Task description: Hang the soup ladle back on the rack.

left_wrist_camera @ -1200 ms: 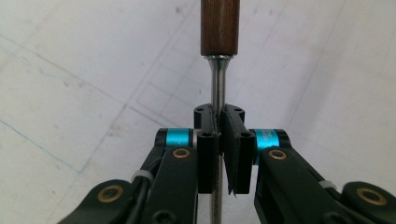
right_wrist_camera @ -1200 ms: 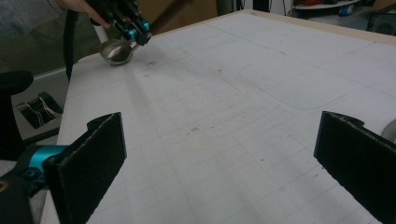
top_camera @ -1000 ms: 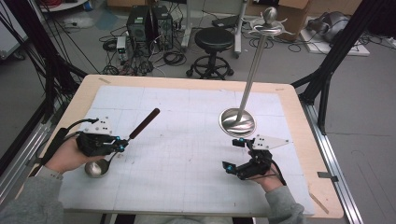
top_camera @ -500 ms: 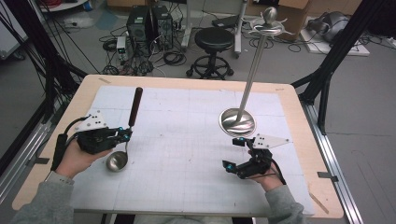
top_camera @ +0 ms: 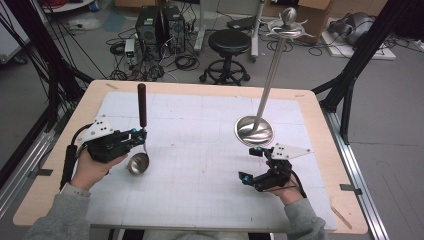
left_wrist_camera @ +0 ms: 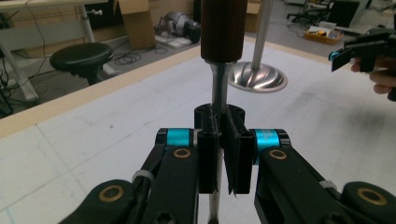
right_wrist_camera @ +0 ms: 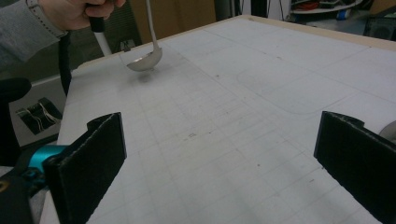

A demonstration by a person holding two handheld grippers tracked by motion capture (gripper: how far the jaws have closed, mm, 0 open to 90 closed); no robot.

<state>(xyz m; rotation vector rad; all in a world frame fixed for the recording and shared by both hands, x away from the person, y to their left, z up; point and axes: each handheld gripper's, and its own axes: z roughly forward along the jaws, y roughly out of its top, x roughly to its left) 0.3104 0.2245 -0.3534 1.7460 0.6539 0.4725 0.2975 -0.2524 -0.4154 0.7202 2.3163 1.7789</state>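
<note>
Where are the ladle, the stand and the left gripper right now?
ladle (top_camera: 137,163): high view, on its bowl.
stand (top_camera: 254,131): high view, on its round base.
left gripper (top_camera: 140,136): high view, at the jaw tips clamped on the ladle's stem.

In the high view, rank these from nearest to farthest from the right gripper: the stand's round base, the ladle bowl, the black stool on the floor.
From the right gripper:
1. Stand's round base, on the table just beyond it.
2. Ladle bowl, across the mat below the left gripper, which is shut on the ladle's shaft.
3. Black stool, on the floor past the table's far edge.
</note>
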